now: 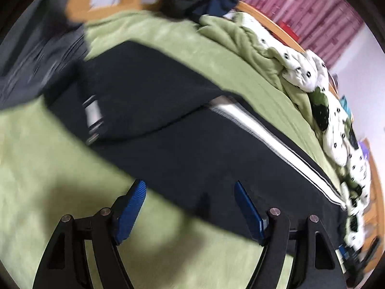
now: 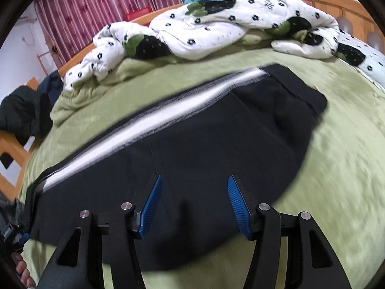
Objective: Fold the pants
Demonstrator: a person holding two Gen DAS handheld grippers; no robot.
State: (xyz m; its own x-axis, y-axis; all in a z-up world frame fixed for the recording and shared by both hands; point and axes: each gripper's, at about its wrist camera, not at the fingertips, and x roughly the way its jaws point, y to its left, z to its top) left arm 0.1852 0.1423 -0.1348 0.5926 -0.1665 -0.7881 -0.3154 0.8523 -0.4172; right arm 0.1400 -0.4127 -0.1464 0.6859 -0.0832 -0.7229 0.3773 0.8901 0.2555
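item: pants (image 1: 168, 110), black, with a white stripe (image 1: 276, 139) down one side seam. they lie flat across a green blanket (image 1: 48, 156) on a bed, and in the left wrist view one end is folded back over the rest, showing a small white label (image 1: 92, 115). in the right wrist view the pants (image 2: 204, 139) spread wide, the white stripe (image 2: 144, 125) running along their far edge and the rounded near edge reaching toward the camera.

item: left gripper (image 1: 190, 207). jaws apart, blue pads (image 1: 131, 207) facing each other, nothing between them. it hangs over the near edge of the pants, one finger over the green blanket, the other over black cloth. whether the tips touch the cloth cannot be told.

item: right gripper (image 2: 195, 202). jaws apart, blue pads (image 2: 151, 207) clear of the cloth, nothing clamped. both fingers sit over the black cloth near its rounded edge.

item: green blanket (image 2: 336, 168), covers the bed under the pants, bunched at the far side.

item: white quilt (image 2: 216, 24) with black flower print and green patches, heaped along the far edge of the bed, well apart from the pants.

item: dark clothes (image 2: 21, 110), piled at one corner of the bed by the wooden bed frame (image 2: 9, 154).

item: red curtain (image 2: 96, 4), behind the bed.

both views are blurred.
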